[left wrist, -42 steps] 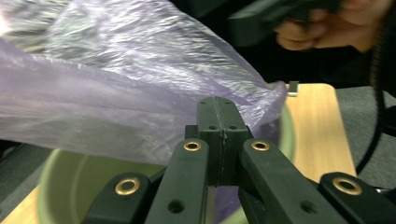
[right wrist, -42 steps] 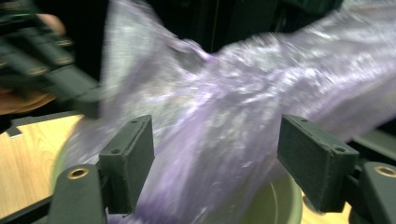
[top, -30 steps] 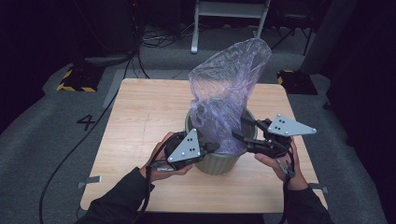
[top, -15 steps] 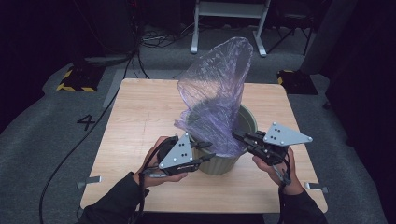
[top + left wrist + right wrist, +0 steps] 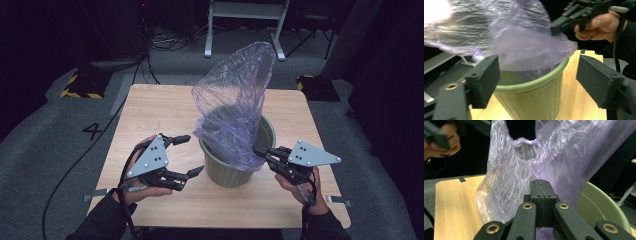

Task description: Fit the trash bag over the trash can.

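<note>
Standing near the middle of a pale wood-grain surface (image 5: 150,115), a round olive-green bin (image 5: 235,172) with faintly ribbed walls and a rolled rim carries a thin, crinkled, translucent purple bag (image 5: 235,110). The bag's lower part hangs inside the bin and over its near rim; its upper part billows up and away from the person, long axis roughly upright and leaning toward the far right, with a mouth-like hollow showing dark inside. In the right gripper view the film is wrinkled and glossy, with a knotted pucker near the top.

Left hand-held gripper (image 5: 189,156): jaws wide apart, holding nothing, pointing toward the bin's left wall and close beside it without touching. In the left gripper view its two flat black pads frame the bin (image 5: 531,92) and the bag (image 5: 524,42) draped over the rim.

Right hand-held gripper (image 5: 259,151): jaws pressed together on a fold of the bag at the bin's near-right rim; in the right gripper view (image 5: 540,185) the film (image 5: 509,185) rises directly from the closed tips.
</note>
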### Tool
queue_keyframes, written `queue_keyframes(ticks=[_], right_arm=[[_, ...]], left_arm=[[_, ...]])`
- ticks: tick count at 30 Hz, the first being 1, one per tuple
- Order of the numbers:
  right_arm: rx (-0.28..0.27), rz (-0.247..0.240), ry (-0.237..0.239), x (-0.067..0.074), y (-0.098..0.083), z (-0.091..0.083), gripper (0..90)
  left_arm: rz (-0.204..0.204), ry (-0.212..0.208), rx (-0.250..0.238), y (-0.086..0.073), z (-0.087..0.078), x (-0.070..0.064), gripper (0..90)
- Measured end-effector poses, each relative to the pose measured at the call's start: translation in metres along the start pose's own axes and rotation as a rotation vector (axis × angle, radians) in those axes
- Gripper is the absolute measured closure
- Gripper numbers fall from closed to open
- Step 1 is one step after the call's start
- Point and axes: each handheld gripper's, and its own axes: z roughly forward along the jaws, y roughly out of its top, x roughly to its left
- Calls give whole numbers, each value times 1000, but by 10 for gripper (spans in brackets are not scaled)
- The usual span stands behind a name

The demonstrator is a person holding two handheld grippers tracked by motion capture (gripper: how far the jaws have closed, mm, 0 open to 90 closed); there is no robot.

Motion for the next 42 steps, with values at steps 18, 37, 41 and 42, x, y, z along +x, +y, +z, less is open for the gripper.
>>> queue_keyframes(ticks=[18,37,41,42], right_arm=[[10,-46,-3,10,-8,-2,897],[-8,-27,13,8,-23,-7,893],[-24,-36,27,10,-22,-7,888],[-31,-43,34,10,-22,-7,888]], left_arm=[[171,-150,68,15,36,-13,770],[31,-4,12,-9,11,0,154],[26,-5,6,-1,11,10,149],[17,-8,-1,1,12,14,149]])
